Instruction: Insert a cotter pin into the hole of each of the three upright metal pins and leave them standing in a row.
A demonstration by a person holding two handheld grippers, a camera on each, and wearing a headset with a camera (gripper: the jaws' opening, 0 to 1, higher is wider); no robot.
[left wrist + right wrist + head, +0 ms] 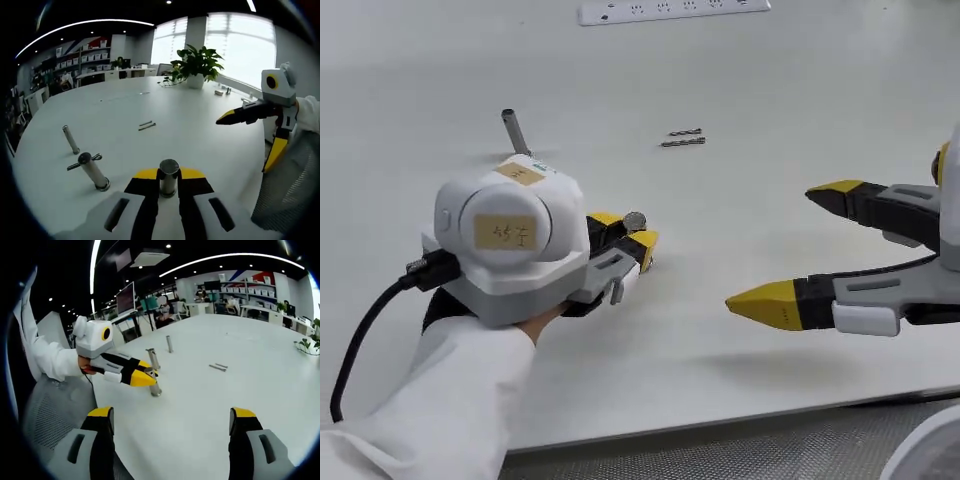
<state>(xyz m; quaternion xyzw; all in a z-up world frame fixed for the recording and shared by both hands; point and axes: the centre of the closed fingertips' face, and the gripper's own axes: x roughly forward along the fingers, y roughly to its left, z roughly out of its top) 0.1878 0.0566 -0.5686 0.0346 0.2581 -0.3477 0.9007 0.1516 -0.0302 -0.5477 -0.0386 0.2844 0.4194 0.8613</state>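
Note:
My left gripper is shut on an upright metal pin that stands on the white table; in the left gripper view the pin sits between the yellow-tipped jaws. To its left stands a second pin with a cotter pin through its hole, and farther off a bare third pin. Two loose cotter pins lie beyond. My right gripper hovers open to the right, holding nothing; the right gripper view looks at the held pin.
A white power strip lies at the table's far edge. A potted plant stands at the far side of the table. The table's near edge runs just below both grippers. A grey mesh chair is beside it.

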